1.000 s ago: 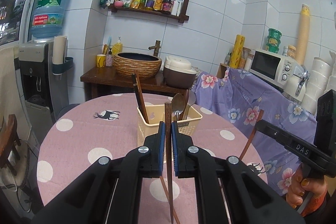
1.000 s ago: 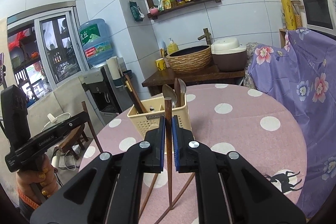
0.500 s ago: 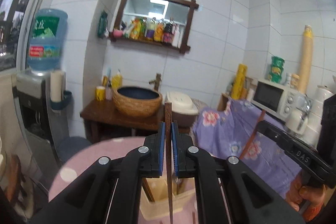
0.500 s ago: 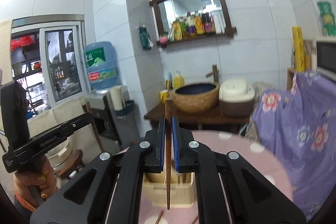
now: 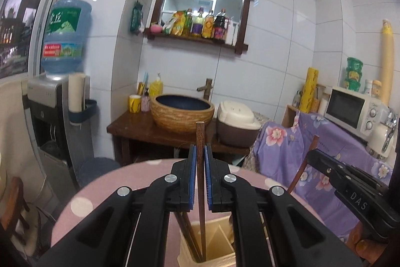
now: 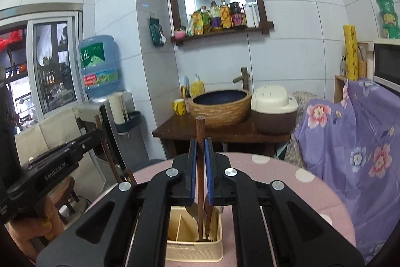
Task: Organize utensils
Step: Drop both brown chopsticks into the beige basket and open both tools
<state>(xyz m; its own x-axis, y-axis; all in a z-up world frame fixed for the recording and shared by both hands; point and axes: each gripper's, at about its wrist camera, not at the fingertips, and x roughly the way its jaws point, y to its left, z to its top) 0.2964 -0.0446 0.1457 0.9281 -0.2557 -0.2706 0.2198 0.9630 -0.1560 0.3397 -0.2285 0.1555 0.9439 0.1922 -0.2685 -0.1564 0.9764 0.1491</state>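
Observation:
My left gripper (image 5: pixel 200 152) is shut on a dark wooden chopstick (image 5: pixel 200 134) held upright. Its lower end dips into the cream utensil holder (image 5: pixel 220 244), beside other chopsticks (image 5: pixel 187 232) leaning in the left compartment. My right gripper (image 6: pixel 200 142) is shut on a second upright chopstick (image 6: pixel 200 129), whose tip reaches down among the spoons (image 6: pixel 191 210) in the holder (image 6: pixel 195 250). Each gripper also shows in the other's view, the right gripper (image 5: pixel 312 154) at the right edge and the left gripper (image 6: pixel 98 133) at the left, both gripping their sticks.
The holder stands on a round pink table with white dots (image 6: pixel 312 197). Beyond it is a wooden washstand (image 5: pixel 140 126) with a woven basin and a rice cooker (image 5: pixel 237 124). A water dispenser (image 5: pixel 57 116) stands left, a purple floral cloth (image 6: pixel 350 142) and microwave (image 5: pixel 350 109) right.
Both grippers have risen and come forward over the holder, each carrying its chopstick. The sticks' tips, earlier near the tabletop, now hang inside the holder.

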